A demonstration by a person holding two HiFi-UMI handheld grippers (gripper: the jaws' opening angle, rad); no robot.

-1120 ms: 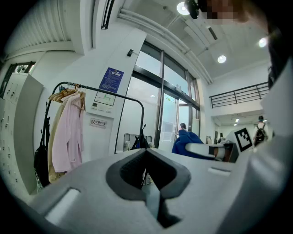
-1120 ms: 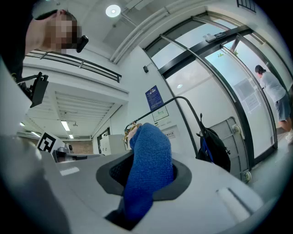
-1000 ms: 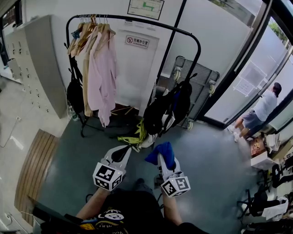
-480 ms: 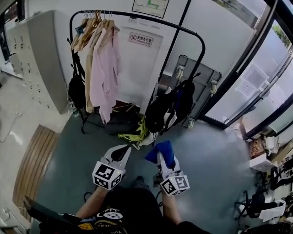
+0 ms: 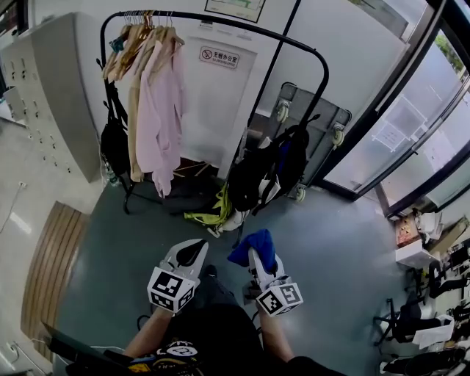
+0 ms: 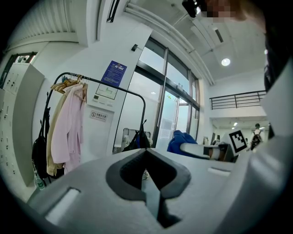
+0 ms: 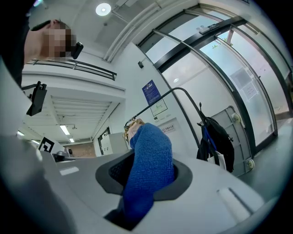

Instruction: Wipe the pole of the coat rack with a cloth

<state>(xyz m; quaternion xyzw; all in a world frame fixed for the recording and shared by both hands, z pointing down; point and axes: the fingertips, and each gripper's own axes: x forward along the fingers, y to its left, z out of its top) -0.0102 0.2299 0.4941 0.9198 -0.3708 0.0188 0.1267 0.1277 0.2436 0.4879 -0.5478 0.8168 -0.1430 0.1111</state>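
Carrying the cloth toward the coat rack, with wiping not yet begun.

The right gripper (image 5: 257,255) is clamping the blue cloth (image 5: 250,247) between its jaws, while the left gripper (image 5: 194,250) is riding closed and empty. The coat rack (image 5: 220,20) is standing well apart at 12 o'clock, its right pole (image 5: 317,103) at 1 o'clock. Next, the cloth likely needs reaching up to that pole. Compared with a second ago, both grippers are keeping the same carry, and the person outside the glass is gone.
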